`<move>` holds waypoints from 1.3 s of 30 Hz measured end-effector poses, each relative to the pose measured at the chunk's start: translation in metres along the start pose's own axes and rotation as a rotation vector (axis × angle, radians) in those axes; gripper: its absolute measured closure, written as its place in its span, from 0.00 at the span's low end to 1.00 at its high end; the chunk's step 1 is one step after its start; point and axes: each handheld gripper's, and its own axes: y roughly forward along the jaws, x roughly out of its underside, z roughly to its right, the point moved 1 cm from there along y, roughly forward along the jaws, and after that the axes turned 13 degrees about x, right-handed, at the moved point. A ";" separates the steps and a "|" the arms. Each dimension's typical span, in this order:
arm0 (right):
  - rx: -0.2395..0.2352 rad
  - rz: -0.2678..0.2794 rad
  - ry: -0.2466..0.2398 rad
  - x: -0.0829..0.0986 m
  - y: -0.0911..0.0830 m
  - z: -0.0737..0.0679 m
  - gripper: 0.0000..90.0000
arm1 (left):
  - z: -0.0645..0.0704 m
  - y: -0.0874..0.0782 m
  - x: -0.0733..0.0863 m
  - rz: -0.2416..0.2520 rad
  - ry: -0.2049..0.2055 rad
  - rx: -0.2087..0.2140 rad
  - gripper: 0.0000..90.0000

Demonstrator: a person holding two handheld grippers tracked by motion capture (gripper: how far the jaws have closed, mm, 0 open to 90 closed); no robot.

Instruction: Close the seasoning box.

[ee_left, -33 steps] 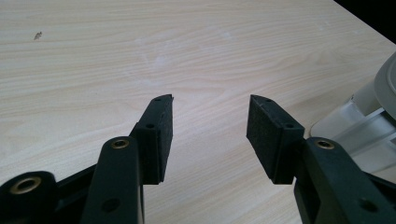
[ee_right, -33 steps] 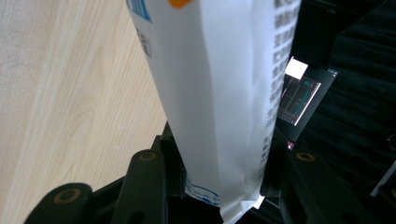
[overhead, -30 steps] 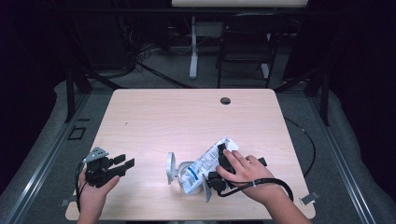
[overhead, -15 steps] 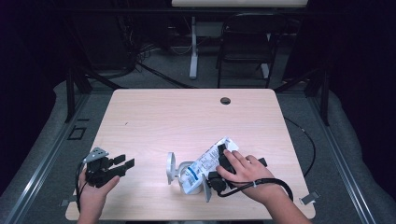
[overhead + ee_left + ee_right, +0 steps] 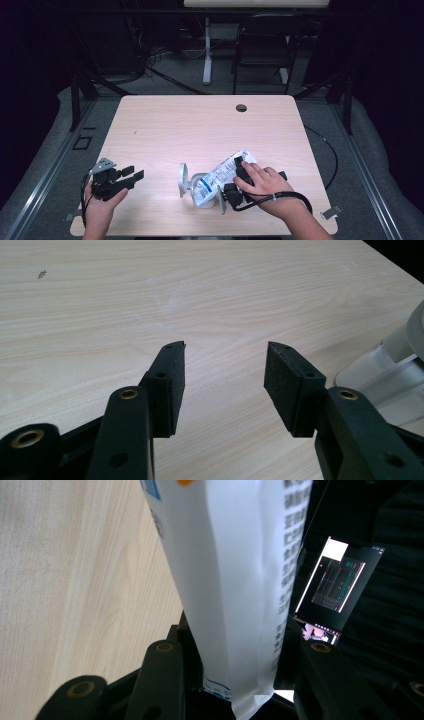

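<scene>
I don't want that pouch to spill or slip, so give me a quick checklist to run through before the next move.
1. Right gripper shut on the white printed pouch: ok; in the right gripper view the pouch sits between the jaws.
2. Left gripper open and free: ok; nothing between its pads.
3. White container by the pouch standing steady: cannot tell.
4. Pouch opening sealed or cut: cannot tell.
5. Bare table between the left gripper and the container: ok.
</scene>
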 end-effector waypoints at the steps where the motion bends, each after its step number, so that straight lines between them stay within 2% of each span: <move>1: 0.000 0.000 0.002 0.000 0.000 0.000 0.74 | 0.000 0.000 0.000 -0.002 0.000 -0.002 0.57; 9: -0.004 0.007 0.045 0.000 0.000 -0.003 0.74 | -0.001 0.001 0.001 -0.001 -0.001 -0.002 0.57; 24: -0.029 0.008 0.194 0.004 -0.001 -0.014 0.75 | -0.001 0.002 0.002 -0.006 -0.005 -0.005 0.57; 27: -0.031 0.007 0.212 0.005 -0.002 -0.015 0.75 | -0.001 0.002 0.002 -0.010 -0.002 -0.005 0.57; 28: -0.033 -0.008 0.204 0.005 -0.003 -0.014 0.75 | -0.001 0.002 0.002 -0.010 -0.002 -0.005 0.57; 30: -0.041 0.010 0.240 0.006 -0.001 -0.016 0.75 | -0.001 0.002 0.002 -0.009 -0.003 -0.006 0.57; 32: -0.054 -0.008 0.252 0.006 -0.002 -0.016 0.75 | -0.001 0.002 0.002 -0.006 -0.006 -0.005 0.57; 33: -0.057 0.002 0.271 0.006 -0.002 -0.017 0.75 | -0.002 0.002 0.002 -0.007 -0.007 -0.006 0.57; 35: -0.061 -0.008 0.269 0.006 -0.003 -0.016 0.76 | -0.002 0.002 0.003 -0.008 -0.006 -0.007 0.57; 39: -0.063 0.004 0.301 0.007 -0.002 -0.018 0.76 | -0.001 0.002 0.002 -0.013 -0.003 -0.006 0.57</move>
